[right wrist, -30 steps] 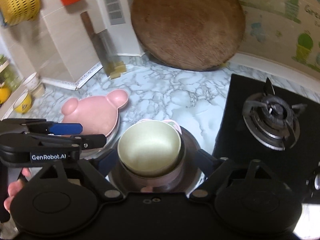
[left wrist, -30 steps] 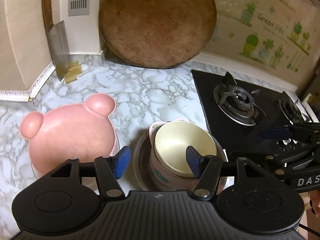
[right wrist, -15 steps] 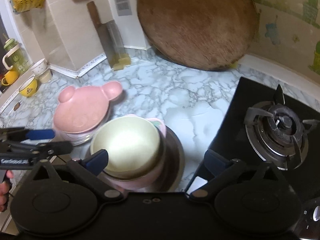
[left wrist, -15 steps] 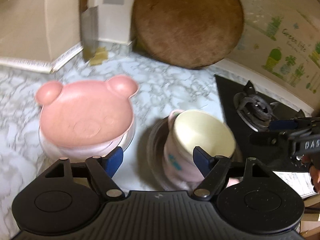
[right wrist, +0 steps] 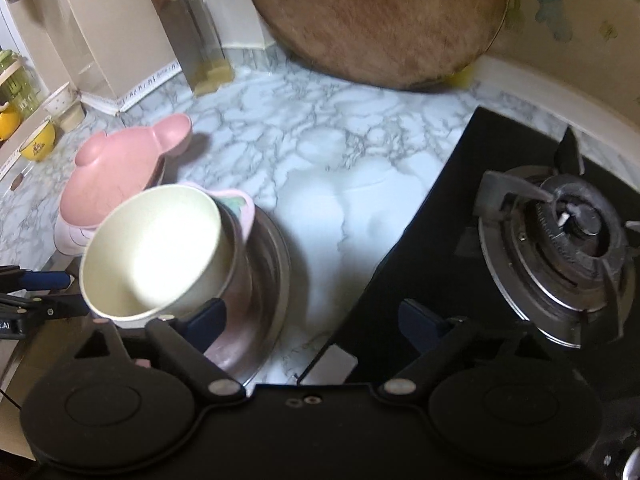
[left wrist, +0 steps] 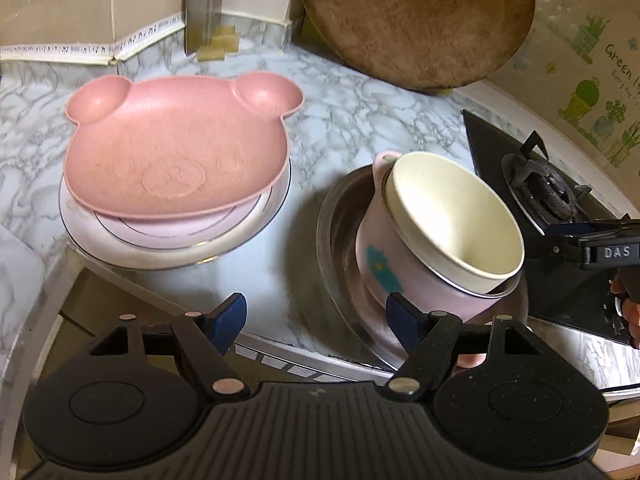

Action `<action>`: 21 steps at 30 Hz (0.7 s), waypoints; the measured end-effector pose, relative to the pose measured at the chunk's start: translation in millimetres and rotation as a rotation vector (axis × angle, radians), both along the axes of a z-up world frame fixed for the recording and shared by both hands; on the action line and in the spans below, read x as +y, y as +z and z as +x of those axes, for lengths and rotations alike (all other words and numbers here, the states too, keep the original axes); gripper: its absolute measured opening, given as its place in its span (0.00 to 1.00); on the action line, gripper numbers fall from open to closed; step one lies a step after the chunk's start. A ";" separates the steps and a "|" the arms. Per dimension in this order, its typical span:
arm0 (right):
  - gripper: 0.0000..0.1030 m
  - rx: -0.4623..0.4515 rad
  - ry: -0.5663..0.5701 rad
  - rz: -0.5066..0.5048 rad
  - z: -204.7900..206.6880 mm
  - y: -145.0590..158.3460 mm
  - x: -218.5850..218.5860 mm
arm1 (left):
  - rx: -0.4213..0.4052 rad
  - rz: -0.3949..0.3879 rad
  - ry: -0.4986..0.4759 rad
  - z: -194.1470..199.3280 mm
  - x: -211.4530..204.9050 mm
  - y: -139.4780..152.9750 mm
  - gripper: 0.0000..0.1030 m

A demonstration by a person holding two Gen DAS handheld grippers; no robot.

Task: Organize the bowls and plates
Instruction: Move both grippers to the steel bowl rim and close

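A pink bear-shaped plate (left wrist: pixel 176 160) lies on a white plate (left wrist: pixel 172 248) at the left of the marble counter. To its right, a cream bowl (left wrist: pixel 452 216) sits tilted inside a pink cup-like bowl (left wrist: pixel 384 276), which stands in a steel dish (left wrist: pixel 340 236). My left gripper (left wrist: pixel 316 316) hangs open over the counter's front edge between the two stacks, holding nothing. My right gripper (right wrist: pixel 314 320) is open with its jaws closing. Its left finger is over the steel dish (right wrist: pixel 276 264), beside the cream bowl (right wrist: pixel 156 248), and no pad presses on anything. The bear plate (right wrist: pixel 120 172) lies further left.
A round wooden board (left wrist: pixel 416 20) leans on the back wall beside a cleaver (right wrist: pixel 188 44). The black gas stove (right wrist: pixel 560 232) fills the right. Yellow cups (right wrist: pixel 38 144) stand on the far left of the counter. The counter's front edge (left wrist: pixel 280 344) runs just under my left fingers.
Both grippers have come lower and closer to the dishes. My right gripper has slid right, so the nested bowls now lie at its left finger. My left jaws stand wider than a second ago.
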State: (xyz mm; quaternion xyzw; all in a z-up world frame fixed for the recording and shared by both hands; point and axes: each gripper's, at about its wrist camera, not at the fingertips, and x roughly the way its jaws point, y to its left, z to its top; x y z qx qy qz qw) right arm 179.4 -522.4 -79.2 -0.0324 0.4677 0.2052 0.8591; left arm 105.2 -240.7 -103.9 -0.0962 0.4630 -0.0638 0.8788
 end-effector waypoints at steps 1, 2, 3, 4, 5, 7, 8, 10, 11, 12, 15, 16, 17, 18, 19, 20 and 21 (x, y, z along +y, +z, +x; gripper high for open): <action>0.84 0.011 0.006 0.000 3.4 -3.3 0.4 | 0.004 -0.001 0.000 0.7 -1.4 -2.3 0.74; 0.79 0.023 0.012 -0.002 6.7 -6.9 1.2 | 0.009 -0.001 0.001 0.7 -2.7 -4.7 0.74; 0.76 0.034 0.014 -0.004 9.2 -9.6 1.8 | 0.013 -0.001 0.005 1.6 -3.7 -6.6 0.74; 0.74 0.046 0.019 -0.003 11.9 -12.5 2.5 | 0.017 -0.006 0.006 1.5 -4.5 -8.1 0.74; 0.72 0.055 0.024 -0.003 13.5 -14.5 3.4 | 0.019 -0.011 0.007 1.1 -5.5 -9.2 0.74; 0.66 0.070 0.035 -0.002 16.1 -17.2 4.3 | 0.017 -0.013 0.007 1.8 -7.1 -9.5 0.74; 0.63 0.075 0.041 -0.002 17.0 -18.0 4.8 | 0.018 -0.014 0.008 2.6 -7.5 -9.8 0.73; 0.56 0.084 0.054 0.002 18.3 -18.9 6.0 | 0.021 -0.022 0.014 4.0 -7.2 -10.4 0.73; 0.54 0.089 0.058 0.003 19.1 -19.5 7.1 | 0.025 -0.032 0.018 4.7 -6.6 -10.8 0.73; 0.52 0.092 0.061 0.004 20.2 -19.9 8.4 | 0.027 -0.041 0.021 5.6 -6.3 -10.8 0.73; 0.41 0.100 0.077 0.005 21.3 -20.0 12.6 | 0.042 -0.047 0.024 8.2 -6.2 -12.1 0.58; 0.41 0.101 0.080 0.001 22.1 -20.1 14.3 | 0.047 -0.046 0.027 9.2 -5.7 -12.7 0.54; 0.38 0.104 0.084 -0.001 22.4 -20.3 15.7 | 0.052 -0.051 0.030 10.1 -4.9 -13.3 0.48; 0.37 0.105 0.085 -0.004 22.6 -20.5 16.4 | 0.061 -0.059 0.035 11.4 -4.0 -14.1 0.45; 0.36 0.105 0.085 -0.006 22.6 -20.4 17.1 | 0.070 -0.067 0.039 13.0 -3.1 -14.9 0.42; 0.35 0.106 0.086 -0.008 22.6 -20.3 17.7 | 0.077 -0.077 0.041 13.8 -2.3 -15.6 0.40; 0.34 0.108 0.087 -0.009 22.5 -20.1 18.1 | 0.081 -0.080 0.042 14.7 -2.2 -15.5 0.39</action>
